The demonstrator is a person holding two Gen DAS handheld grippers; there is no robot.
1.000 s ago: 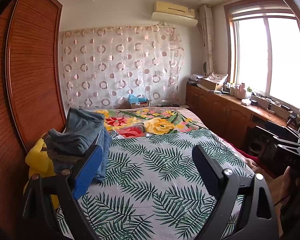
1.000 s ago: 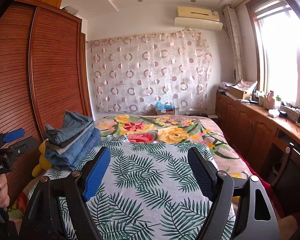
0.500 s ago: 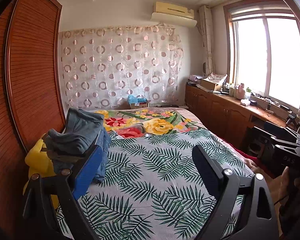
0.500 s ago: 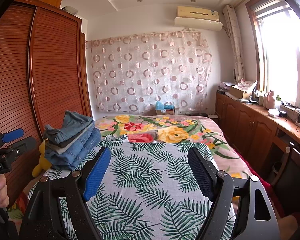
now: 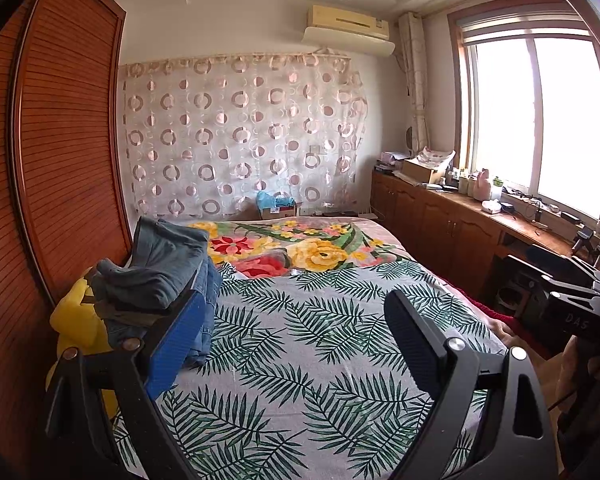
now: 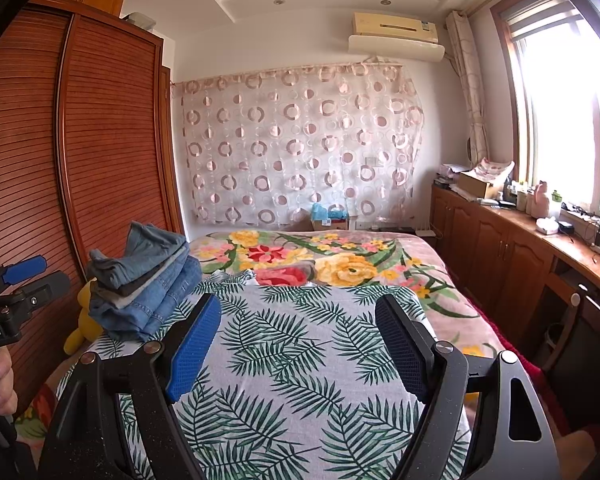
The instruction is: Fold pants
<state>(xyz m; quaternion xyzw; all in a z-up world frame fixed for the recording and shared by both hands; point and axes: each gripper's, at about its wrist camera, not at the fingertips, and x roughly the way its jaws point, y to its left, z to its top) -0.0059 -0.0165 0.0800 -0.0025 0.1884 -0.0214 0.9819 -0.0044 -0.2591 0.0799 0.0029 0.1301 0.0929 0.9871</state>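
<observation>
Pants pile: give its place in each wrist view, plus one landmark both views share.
Left wrist: the pants pile sits at left middle, on the bed's left edge, partly behind the left gripper's blue finger.
Right wrist: the pile sits at left middle, up and left of the right gripper, clear of its fingers.
Shared landmark: the yellow toy tucked against the pile's left side.

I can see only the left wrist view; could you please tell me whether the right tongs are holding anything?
Observer: No. The right tongs stand open and empty above the leaf-print sheet.
Operator: My blue pad overlaps the pants pile; is it touching?
Observer: It seems not. In the right wrist view, the left tongs sit apart from the pants pile, nearer the wardrobe.
Operator: Thank you. What holds the left tool?
Observer: A hand wraps its handle at the lower left.
</observation>
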